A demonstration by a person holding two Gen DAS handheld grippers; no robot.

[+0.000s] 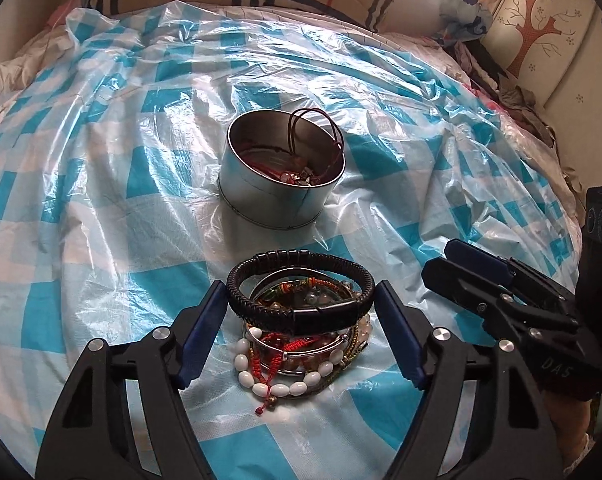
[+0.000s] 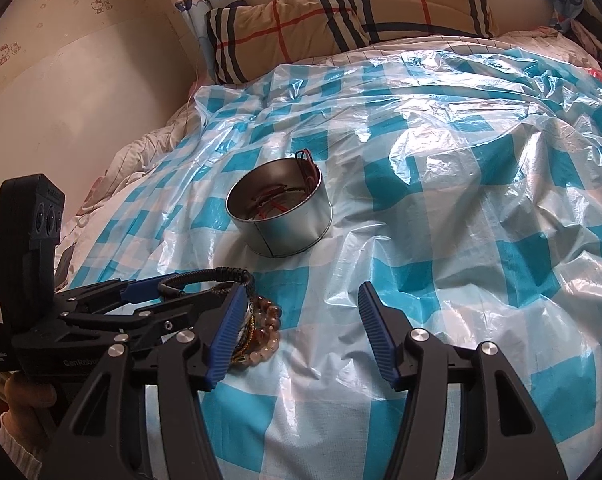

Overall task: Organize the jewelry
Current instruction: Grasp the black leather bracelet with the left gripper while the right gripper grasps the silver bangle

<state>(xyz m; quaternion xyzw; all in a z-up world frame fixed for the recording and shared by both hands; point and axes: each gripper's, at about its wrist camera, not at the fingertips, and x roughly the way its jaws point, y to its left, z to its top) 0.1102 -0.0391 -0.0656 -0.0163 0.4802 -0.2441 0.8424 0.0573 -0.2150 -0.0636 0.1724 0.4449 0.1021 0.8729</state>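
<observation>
A pile of bracelets (image 1: 301, 360) lies on the blue-and-white checked plastic sheet (image 1: 101, 168): white beads, red cords, a silver bangle, amber beads (image 2: 269, 320). On top rests a black braided bracelet (image 1: 301, 312), tilted. My left gripper (image 1: 301, 320) straddles it, its blue pads touching both sides of the bracelet; in the right wrist view the left gripper (image 2: 199, 285) comes in from the left. Behind the pile stands a round metal tin (image 1: 269, 204) (image 2: 289, 236) with red and dark cords inside. My right gripper (image 2: 301, 312) (image 1: 441, 258) hovers open to the right of the pile, nothing between its fingers.
A plaid pillow (image 2: 341, 12) lies at the head of the bed, beyond the sheet. A wall (image 2: 81, 100) runs along the left side. Crumpled clothes (image 1: 513, 100) lie at the right edge. A hand (image 2: 25, 396) holds the left gripper's handle.
</observation>
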